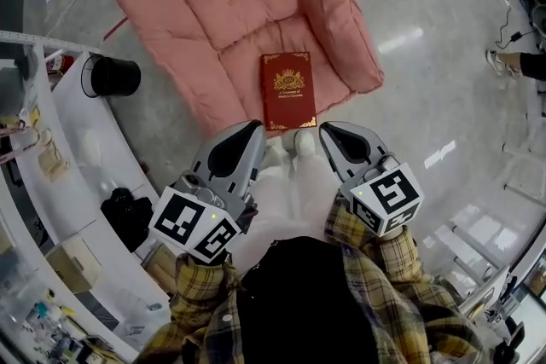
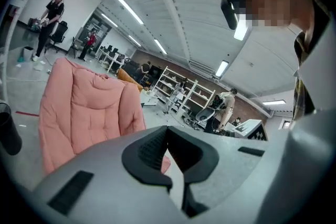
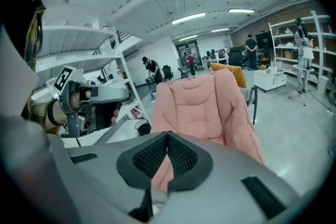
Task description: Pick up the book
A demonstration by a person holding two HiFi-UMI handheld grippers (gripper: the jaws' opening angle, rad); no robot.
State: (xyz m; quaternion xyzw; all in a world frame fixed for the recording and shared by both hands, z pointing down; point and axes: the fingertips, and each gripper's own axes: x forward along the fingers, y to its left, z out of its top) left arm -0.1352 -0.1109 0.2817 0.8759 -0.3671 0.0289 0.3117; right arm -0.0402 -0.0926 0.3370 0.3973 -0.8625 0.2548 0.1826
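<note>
A red book (image 1: 287, 91) with a gold crest lies flat on the front of the seat of a pink padded chair (image 1: 230, 4). My left gripper (image 1: 253, 129) hangs just short of the book's near left corner, jaws together and empty. My right gripper (image 1: 328, 130) sits at the near right corner, also shut with nothing held. Neither touches the book. In the left gripper view the closed tips (image 2: 168, 128) point past the chair (image 2: 84, 107). The right gripper view shows shut tips (image 3: 167, 135) before the chair (image 3: 205, 107). The book is hidden in both gripper views.
A curved white counter (image 1: 77, 149) runs along the left, carrying a black cup (image 1: 115, 76) and a dark bundle (image 1: 126, 213). White shoes (image 1: 290, 145) stand between the grippers. Shelving (image 2: 184, 94) and people (image 2: 50, 21) stand far off across the polished floor (image 1: 426, 30).
</note>
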